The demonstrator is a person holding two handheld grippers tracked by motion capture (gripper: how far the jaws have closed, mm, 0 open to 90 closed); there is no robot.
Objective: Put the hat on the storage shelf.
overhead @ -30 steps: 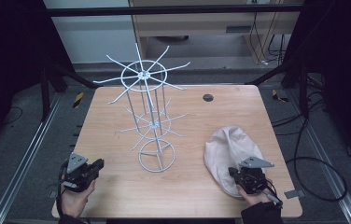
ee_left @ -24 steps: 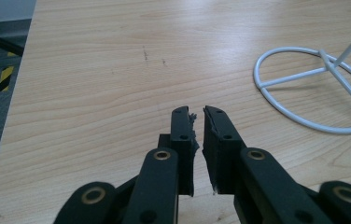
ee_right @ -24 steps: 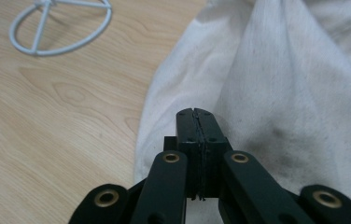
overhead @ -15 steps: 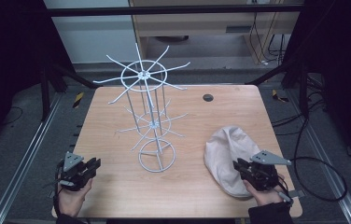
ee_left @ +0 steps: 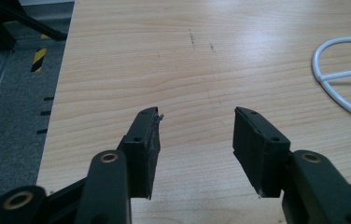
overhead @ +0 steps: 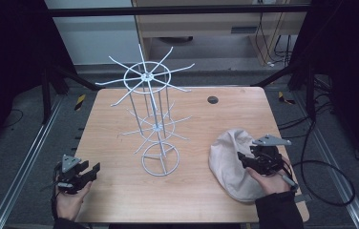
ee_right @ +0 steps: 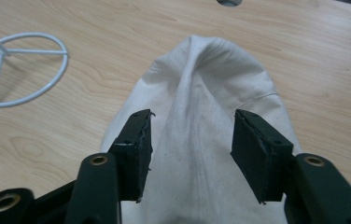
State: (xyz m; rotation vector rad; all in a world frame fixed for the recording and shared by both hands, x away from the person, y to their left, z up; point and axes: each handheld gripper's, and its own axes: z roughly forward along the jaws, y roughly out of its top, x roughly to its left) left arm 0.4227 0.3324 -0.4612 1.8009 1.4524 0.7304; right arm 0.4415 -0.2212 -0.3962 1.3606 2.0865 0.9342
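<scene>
Two grippers, both with jaws spread and holding nothing. No readable writing anywhere. Left gripper over bare wood-grain table, curved edge of white wire rack base ahead to its right. Right gripper above cream cloth cap, soft and creased, jaws either side of its raised fold; contact unclear. High view adds rack's two spoked tiers and small dark disc beyond right gripper.
</scene>
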